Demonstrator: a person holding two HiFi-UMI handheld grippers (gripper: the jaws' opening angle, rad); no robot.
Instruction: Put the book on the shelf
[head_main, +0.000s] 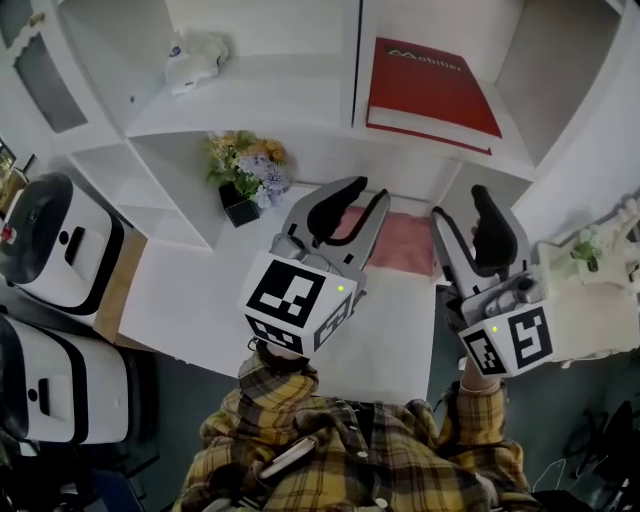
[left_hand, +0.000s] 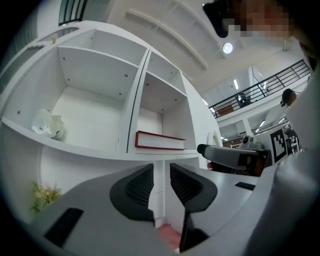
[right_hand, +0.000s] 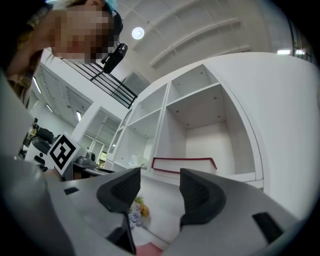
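A red book (head_main: 430, 90) lies flat in the upper right compartment of the white shelf (head_main: 300, 100); it also shows in both gripper views, red book (left_hand: 160, 141) and red book (right_hand: 182, 164). My left gripper (head_main: 350, 205) hovers below the shelf over the table, open by a narrow gap with nothing in it, as in its own view of the left gripper (left_hand: 161, 172). Beside it on the right, my right gripper (head_main: 463, 203) stands open wider and empty, as does the right gripper (right_hand: 160, 177). Both point toward the shelf, apart from the book.
A small pot of flowers (head_main: 245, 175) stands in the lower shelf opening and a white figure (head_main: 195, 58) sits in the upper left compartment. A pink mat (head_main: 400, 245) lies on the white table (head_main: 200, 300). White machines (head_main: 60, 240) stand at left, a small plant (head_main: 585, 250) at right.
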